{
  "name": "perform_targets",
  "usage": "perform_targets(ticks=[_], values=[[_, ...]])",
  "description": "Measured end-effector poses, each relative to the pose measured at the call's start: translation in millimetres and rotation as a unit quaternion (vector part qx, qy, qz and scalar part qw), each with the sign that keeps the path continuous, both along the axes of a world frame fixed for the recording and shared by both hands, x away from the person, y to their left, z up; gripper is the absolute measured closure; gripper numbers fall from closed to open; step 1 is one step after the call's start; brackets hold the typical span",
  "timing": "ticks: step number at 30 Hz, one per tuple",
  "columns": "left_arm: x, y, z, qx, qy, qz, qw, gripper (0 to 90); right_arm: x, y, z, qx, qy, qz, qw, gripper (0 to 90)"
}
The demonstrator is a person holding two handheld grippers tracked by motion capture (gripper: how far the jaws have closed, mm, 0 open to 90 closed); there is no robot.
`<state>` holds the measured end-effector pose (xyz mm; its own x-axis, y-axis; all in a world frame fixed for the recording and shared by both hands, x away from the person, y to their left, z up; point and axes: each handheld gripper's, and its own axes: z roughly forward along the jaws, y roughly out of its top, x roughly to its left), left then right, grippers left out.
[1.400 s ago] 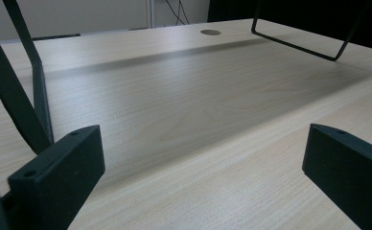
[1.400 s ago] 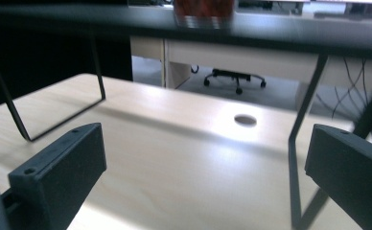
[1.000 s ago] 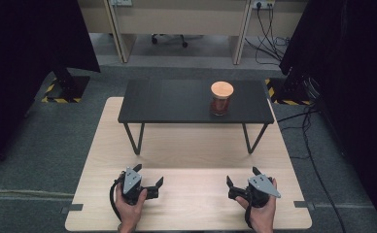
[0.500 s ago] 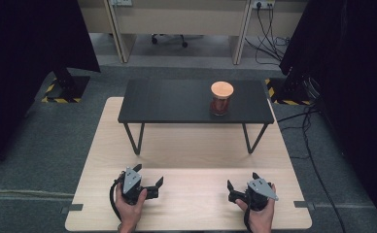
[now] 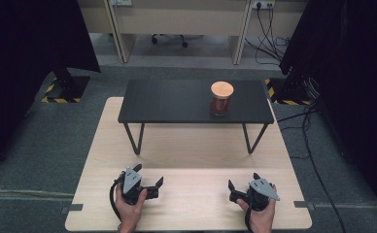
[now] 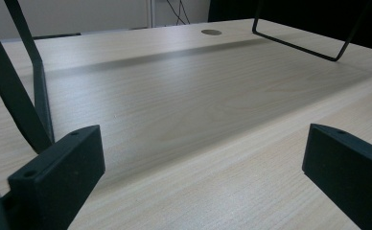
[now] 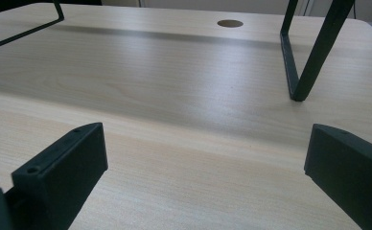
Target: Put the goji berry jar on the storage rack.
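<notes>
Slightly lower and nearer the table's front edge than a second ago, the right gripper (image 5: 238,190) rests with its jaws spread wide and nothing between them, as its own view confirms with only bare wood ahead; the left gripper (image 5: 152,185) sits unmoved, jaws equally wide and empty. Both lie on the pale wooden table (image 5: 191,150), well apart. Beyond them, on the right half of a low black metal-legged stand (image 5: 177,102), a small reddish-brown jar with an orange-tan lid (image 5: 221,97) stands upright, far from either gripper. It looks light, rigid, possibly glass and so smooth and breakable; a grasp across the body just below the lid seems safest.
</notes>
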<state>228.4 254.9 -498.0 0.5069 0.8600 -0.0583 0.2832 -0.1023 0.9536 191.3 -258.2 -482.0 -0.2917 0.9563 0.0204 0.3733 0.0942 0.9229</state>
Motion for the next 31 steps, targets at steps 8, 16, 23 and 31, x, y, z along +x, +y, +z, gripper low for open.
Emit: perform_targets(ticks=[8,16,23,31], values=[[0.0,-0.2,0.1,0.000,0.000,0.000,1.0000,0.0,0.0,0.9,0.2,-0.003,0.000,0.000,1.0000,1.0],[0.0,-0.1,0.1,0.000,0.000,0.000,1.0000,0.0,0.0,0.7,0.3,-0.003,0.000,0.001,1.0000,1.0],[0.0,-0.2,0.2,0.001,0.000,0.000,1.0000,0.1,-0.1,0.8,0.2,-0.003,0.000,0.001,1.0000,1.0],[-0.2,0.3,-0.2,-0.002,0.001,0.001,1.0000,0.1,0.1,1.2,0.5,-0.005,0.000,0.001,1.0000,0.9]])
